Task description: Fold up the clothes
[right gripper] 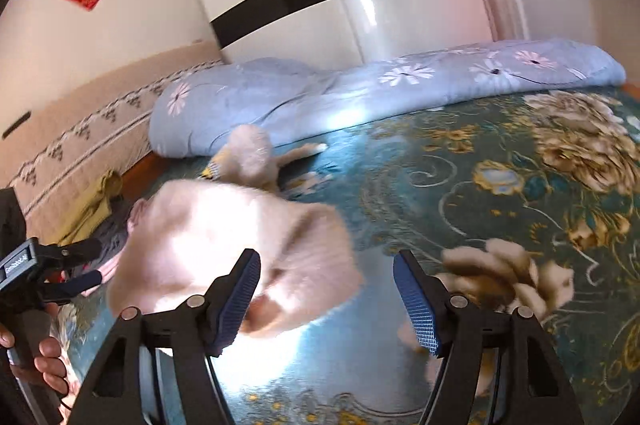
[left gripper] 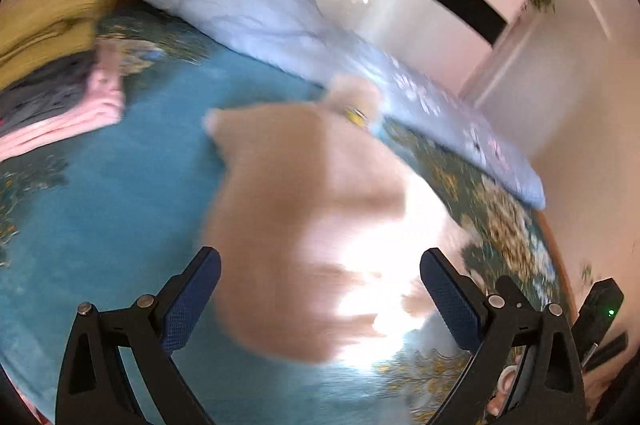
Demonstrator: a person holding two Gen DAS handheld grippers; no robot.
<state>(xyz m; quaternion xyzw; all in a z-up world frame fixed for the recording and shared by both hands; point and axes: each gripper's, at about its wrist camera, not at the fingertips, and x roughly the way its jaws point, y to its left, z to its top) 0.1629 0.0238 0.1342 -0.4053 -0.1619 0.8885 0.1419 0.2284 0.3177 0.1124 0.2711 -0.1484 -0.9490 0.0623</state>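
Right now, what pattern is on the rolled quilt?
Light blue with white daisy-like flowers; the quilt shows best in the right wrist view.

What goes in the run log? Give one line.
left gripper: open | right gripper: open | sweater: on bed, unheld

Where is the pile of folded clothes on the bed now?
In the left wrist view, the folded pile lies at the left edge of the teal bedspread, beside the blue quilt.

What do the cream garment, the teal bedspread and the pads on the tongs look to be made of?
Cream garment: seemingly a fuzzy knit or fleece, matte with a soft, hairy outline; motion blur leaves it open. Teal bedspread: woven or printed fabric with gold floral pattern and a slight sheen where light glares. Pads on the left tongs: blue, likely rubber or textured plastic, with a fine grid surface.
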